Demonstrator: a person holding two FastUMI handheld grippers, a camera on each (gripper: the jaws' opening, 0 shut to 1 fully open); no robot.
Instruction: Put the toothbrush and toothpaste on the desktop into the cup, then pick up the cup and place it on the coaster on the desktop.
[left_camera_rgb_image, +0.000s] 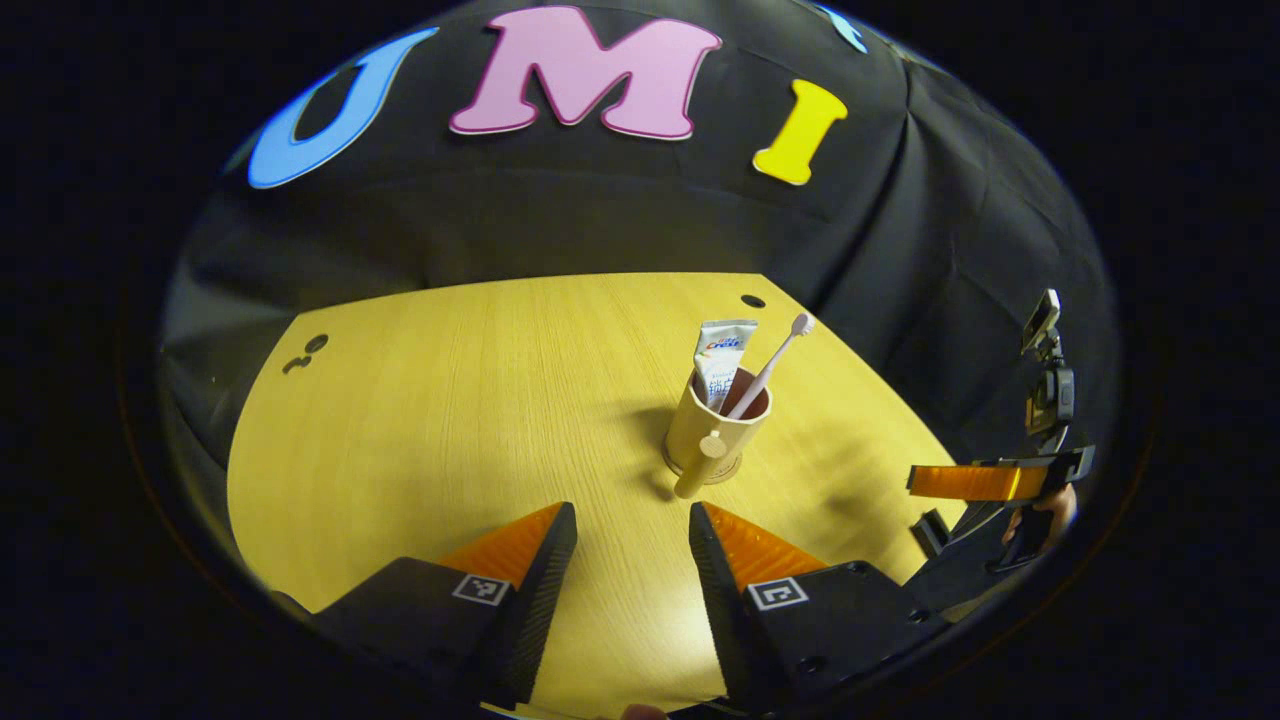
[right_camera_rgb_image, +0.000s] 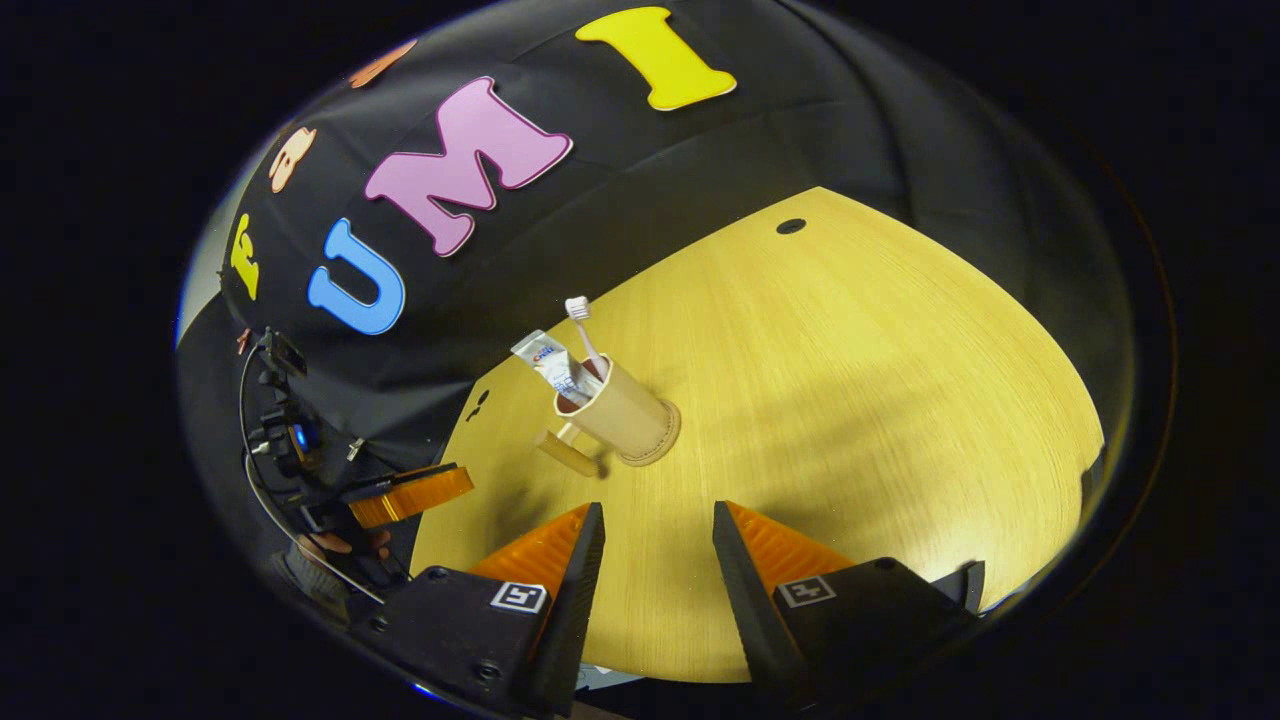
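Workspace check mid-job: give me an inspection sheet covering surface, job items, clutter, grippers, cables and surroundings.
Surface: light wooden desktop, with a dark round hole near its far edge.
Job's things: tan cup with a side handle stands upright on a round tan coaster; white toothpaste tube and pale pink toothbrush stand inside it.
Clutter: nothing seen.
Grippers: left gripper open, holding nothing; right gripper open, holding nothing.
Cables: thin cable by the left gripper.
Surroundings: black cloth wall.
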